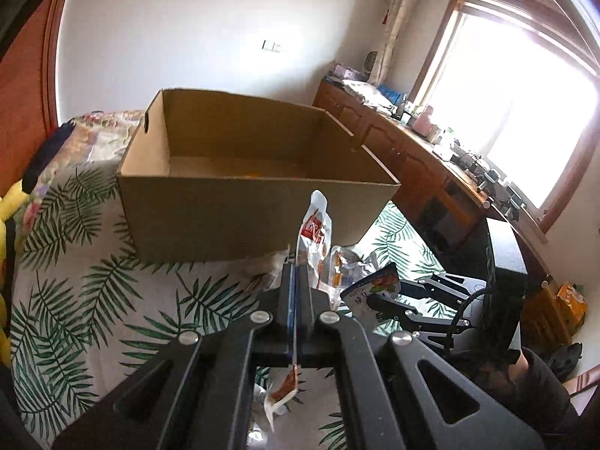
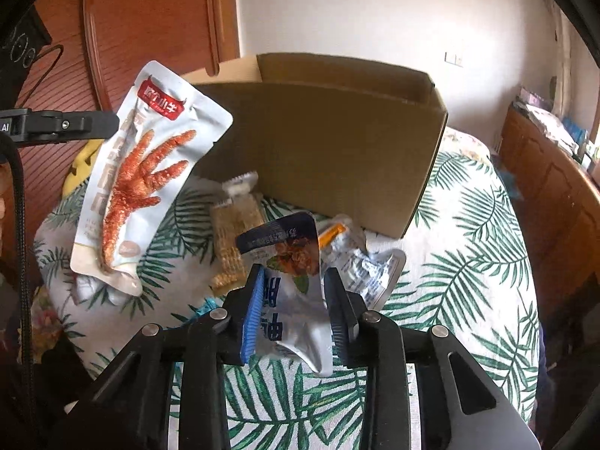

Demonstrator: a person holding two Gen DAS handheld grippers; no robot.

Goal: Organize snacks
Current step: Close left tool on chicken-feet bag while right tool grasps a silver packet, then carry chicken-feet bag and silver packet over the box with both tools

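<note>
two packets lifted | left hand-held gripper (image 1: 296,262) clamps chicken-foot packet (image 2: 146,180) | right hand-held gripper (image 2: 292,281) holds silver packet (image 2: 296,300)

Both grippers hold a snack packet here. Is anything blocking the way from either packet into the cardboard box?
Only the cardboard box's near wall, which each packet must clear. The left gripper holds the chicken-foot packet and the right gripper the silver-blue packet; the box top is open.

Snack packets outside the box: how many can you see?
4, perhaps more hidden: chicken-foot packet in the left claw, silver packet between the right claw's fingers, cracker bar and clear-wrapped packet on the leaf-print cover.
</note>
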